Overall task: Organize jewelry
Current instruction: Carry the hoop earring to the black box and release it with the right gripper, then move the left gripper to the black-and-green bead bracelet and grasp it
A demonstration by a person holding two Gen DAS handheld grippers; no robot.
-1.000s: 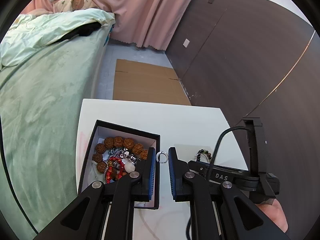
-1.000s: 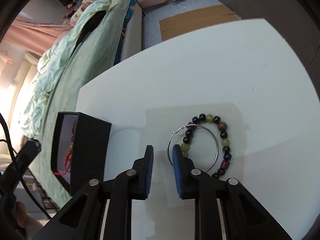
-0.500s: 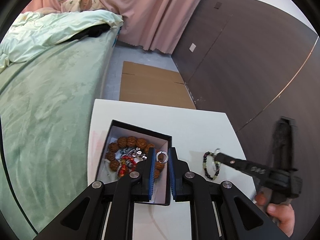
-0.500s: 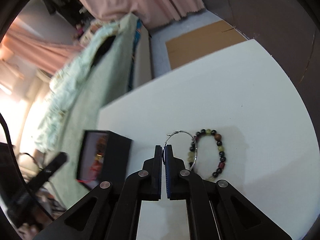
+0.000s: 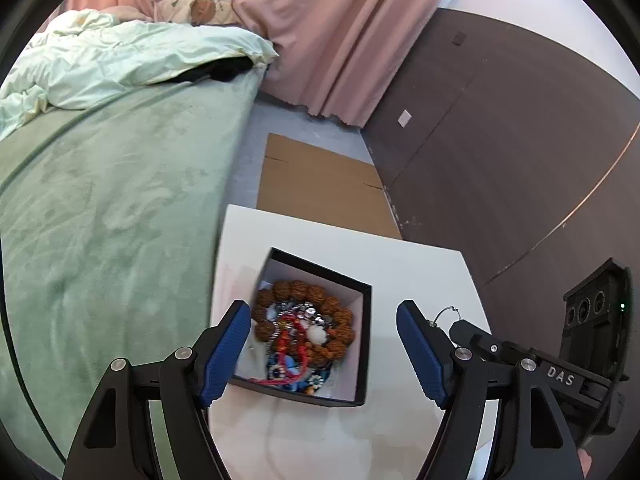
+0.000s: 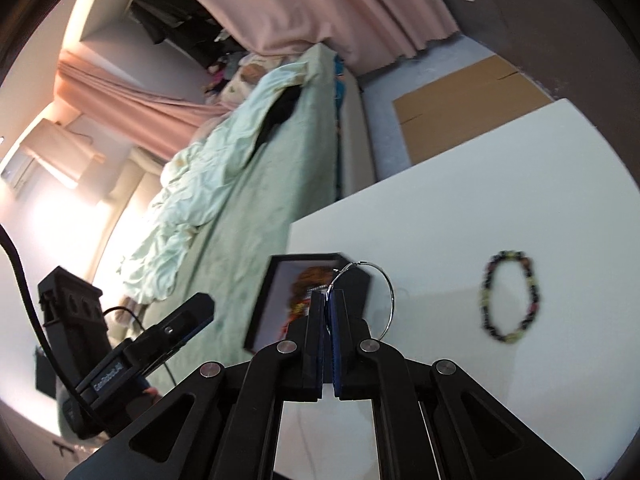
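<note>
I judge the job well along but not finished: the square black box with a pale lining (image 5: pixel 362 344) already holds a heap of jewellery, a bracelet of large knobbly brown seed beads (image 5: pixel 320 300) curled around red cord, silvery chain and a white stone. My left gripper (image 5: pixel 324 354) hangs above it with its blue ribbed fingers (image 5: pixel 226 354) spread wide on either side of the box, holding nothing. My right gripper (image 6: pixel 328 334) is pinched tight on a thin silver wire hoop (image 6: pixel 386 292), which stands up beyond its fingertips, above the near corner of the box and not yet inside. To the right of those fingers, well apart, a bracelet of small glossy black and yellow-green round beads (image 6: pixel 510 296) lies flat on the smooth white bench (image 6: pixel 500 200), untouched. So the hoop and that bracelet are left.
</note>
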